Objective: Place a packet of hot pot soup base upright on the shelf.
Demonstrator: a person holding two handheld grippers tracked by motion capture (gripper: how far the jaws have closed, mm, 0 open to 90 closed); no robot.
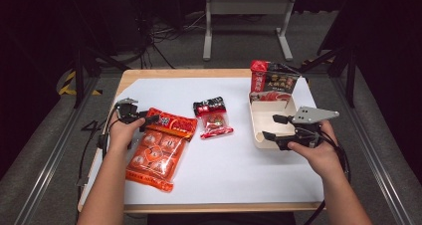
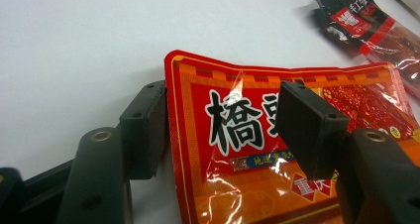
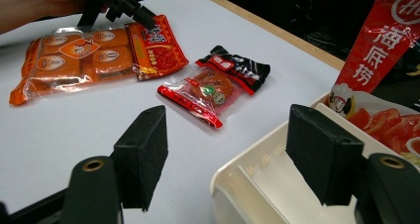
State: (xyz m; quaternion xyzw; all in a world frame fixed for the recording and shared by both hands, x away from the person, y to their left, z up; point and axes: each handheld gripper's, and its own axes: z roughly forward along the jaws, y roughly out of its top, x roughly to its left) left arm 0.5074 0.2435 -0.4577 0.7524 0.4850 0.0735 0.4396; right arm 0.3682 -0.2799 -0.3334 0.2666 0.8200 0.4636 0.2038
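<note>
Partly jaw-covered orange snack bag [image 2: 257,149], black packet [image 2: 361,21] edge-cropped

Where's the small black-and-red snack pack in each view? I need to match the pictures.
High view: small pack at table centre, between the orange bag and the white tray.
Left gripper view: top right corner, beyond the bag.
Right gripper view: centre, right of the bag.
Shared landmark: the orange bag, beside it in all three.
</note>
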